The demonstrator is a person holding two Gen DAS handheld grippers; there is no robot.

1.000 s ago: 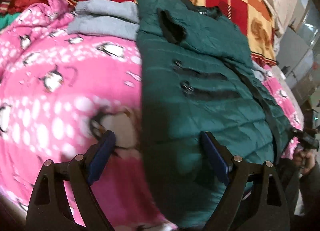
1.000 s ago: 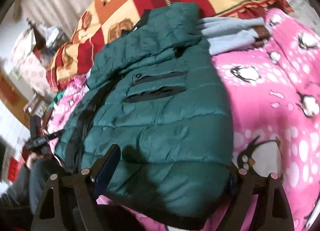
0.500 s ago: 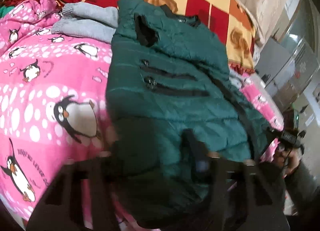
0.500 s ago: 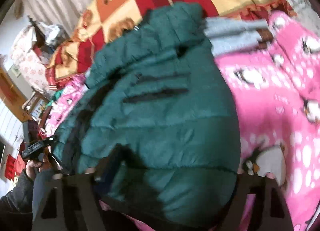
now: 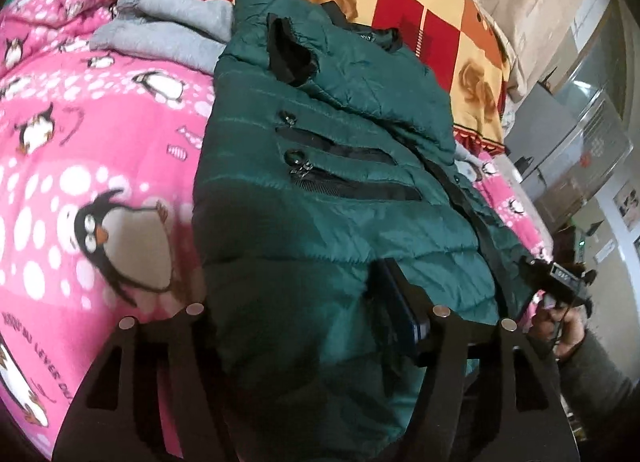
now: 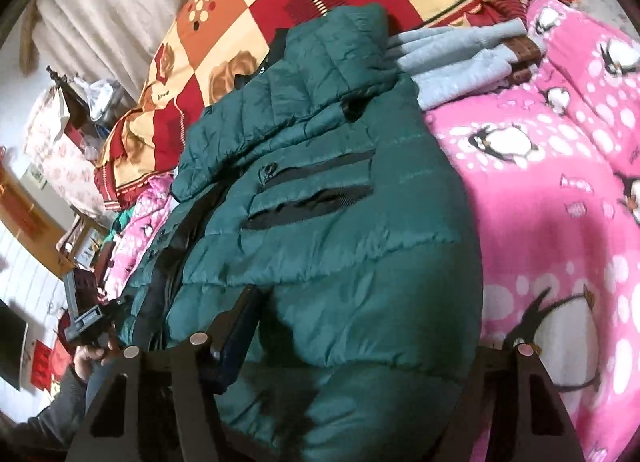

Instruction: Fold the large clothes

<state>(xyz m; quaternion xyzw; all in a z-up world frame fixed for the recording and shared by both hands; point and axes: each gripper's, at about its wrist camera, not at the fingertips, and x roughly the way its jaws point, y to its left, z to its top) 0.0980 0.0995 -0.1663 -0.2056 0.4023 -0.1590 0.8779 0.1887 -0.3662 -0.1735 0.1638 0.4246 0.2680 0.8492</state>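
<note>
At the bottom of the left wrist view, the left gripper [image 5: 304,326] held the near hem of the green puffer jacket [image 5: 320,166] between narrowed fingers. In the right wrist view, the right gripper [image 6: 356,346] likewise clasped that hem. The jacket filled mid-frame on a pink penguin blanket [image 5: 80,166], grey folded clothes [image 5: 168,30] beyond at upper left.
</note>
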